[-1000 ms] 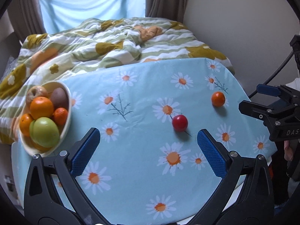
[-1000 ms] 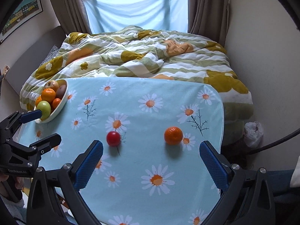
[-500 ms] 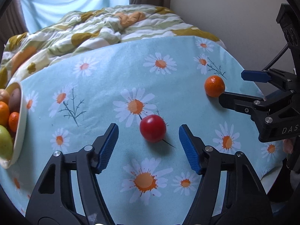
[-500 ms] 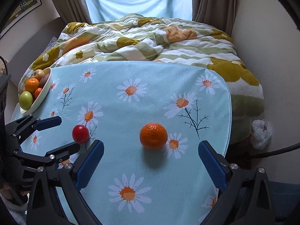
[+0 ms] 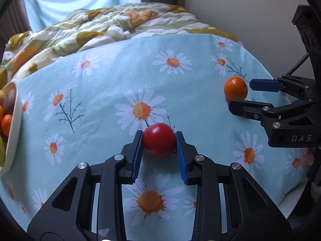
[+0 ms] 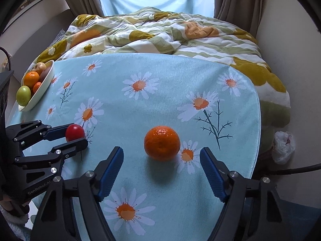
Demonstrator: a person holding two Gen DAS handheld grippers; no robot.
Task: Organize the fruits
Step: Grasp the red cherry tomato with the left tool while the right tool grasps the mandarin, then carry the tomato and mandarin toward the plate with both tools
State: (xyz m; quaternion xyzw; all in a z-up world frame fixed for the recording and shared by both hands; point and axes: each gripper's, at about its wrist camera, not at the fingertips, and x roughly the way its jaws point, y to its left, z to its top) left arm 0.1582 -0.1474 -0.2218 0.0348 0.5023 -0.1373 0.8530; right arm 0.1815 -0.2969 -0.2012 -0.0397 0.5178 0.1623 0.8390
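**A:** So where's everything sitting at this point?

**B:** The left gripper (image 5: pixel 159 140) is clamping the red fruit (image 5: pixel 159 140), its blue pads (image 5: pixel 138 156) pressing on both sides of it. The fruit is resting on the daisy cloth (image 5: pixel 112 84), low in the left wrist view. The jaws have just been closing, with the fruit between them.

**A:** And the right one?

**B:** The right gripper (image 6: pixel 161 167) is straddling the orange (image 6: pixel 162 143), but the pads aren't touching it; there's cloth showing on both sides. Its jaws have just been closing too, with the orange between them, though they're standing apart from it for now. From the left camera the orange is lying right at that gripper's fingertips.

**A:** The rest of the fruit?

**B:** It's sitting in the bowl (image 6: pixel 43 88) at the cloth's far left edge, well apart from both grippers: a green one, a couple of oranges and some brownish ones. Beyond the cloth, a rumpled quilt (image 6: pixel 160 32) is lying bunched up in front of the window.
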